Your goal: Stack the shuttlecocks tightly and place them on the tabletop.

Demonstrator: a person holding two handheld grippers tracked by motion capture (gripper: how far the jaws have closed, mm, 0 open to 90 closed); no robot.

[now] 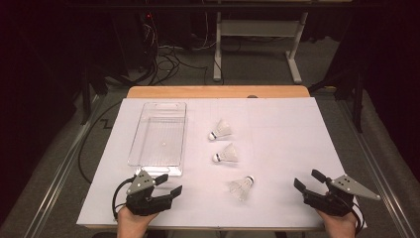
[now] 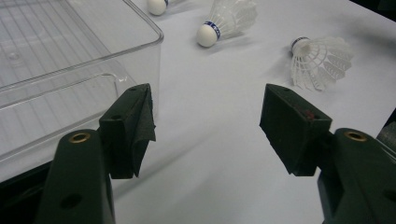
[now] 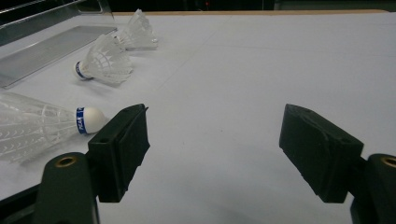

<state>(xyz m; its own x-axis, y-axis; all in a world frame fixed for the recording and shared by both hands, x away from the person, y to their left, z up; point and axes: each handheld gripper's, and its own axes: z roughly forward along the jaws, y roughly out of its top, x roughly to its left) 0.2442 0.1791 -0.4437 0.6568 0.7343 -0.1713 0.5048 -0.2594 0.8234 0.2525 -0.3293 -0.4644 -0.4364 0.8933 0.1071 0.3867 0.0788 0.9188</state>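
High view of a white-covered table [image 1: 277, 148] with a wooden far edge. The left gripper [image 1: 166, 185], at 7 o'clock, rests on the table with its jaws spread wide and nothing between them; the right gripper [image 1: 307, 181], at 5 o'clock, is likewise wide and empty. Three white feathered shuttlecocks with cork heads lie in a column at centre: the far one [image 1: 221, 130] at 12 o'clock, the middle one [image 1: 227, 154], and the near one [image 1: 242, 187] at 6 o'clock, between the two grippers and apart from both. A clear rectangular plastic tray [image 1: 148, 161] lies at 10 o'clock, its near wall just beyond the left gripper; it appears empty, though its transparency makes this uncertain. Bare table separates each gripper from the shuttlecocks.
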